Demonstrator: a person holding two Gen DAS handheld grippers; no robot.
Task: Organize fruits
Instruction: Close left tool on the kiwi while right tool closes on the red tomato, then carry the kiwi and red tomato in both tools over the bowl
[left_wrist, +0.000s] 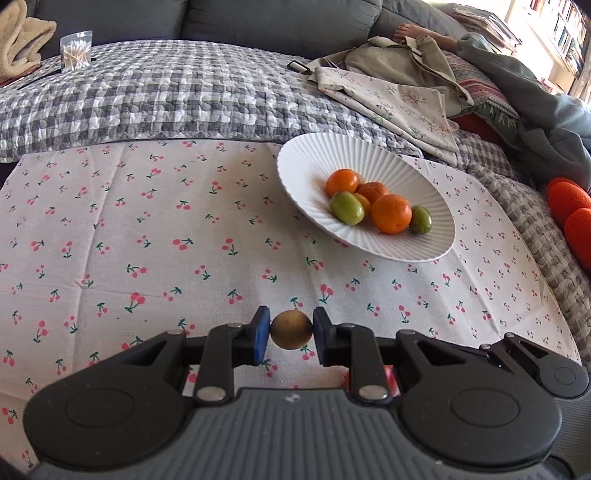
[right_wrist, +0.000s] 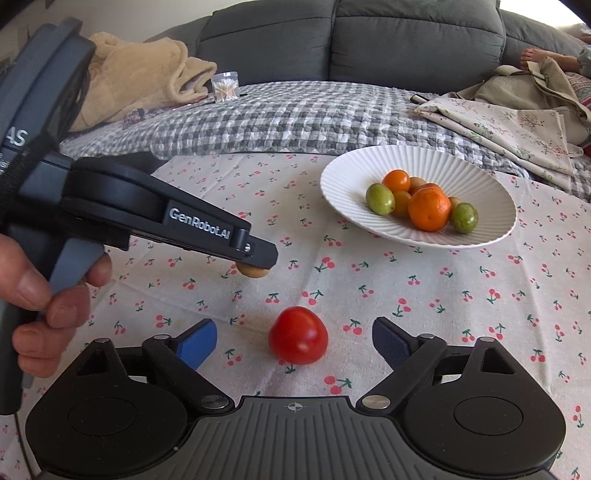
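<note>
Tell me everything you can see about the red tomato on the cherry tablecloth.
The red tomato is small, glossy and smooth, roughly round with a slightly tapered top and bright highlights. It sits alone on the cherry-print cloth, outside the white plate. It lies between the right tool's open blue pads, which don't touch it.

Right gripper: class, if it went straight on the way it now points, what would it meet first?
Probably the red tomato, lying on the cherry-print cloth just ahead of the right gripper, whose jaws stand open to either side. Depth is hard to judge.
</note>
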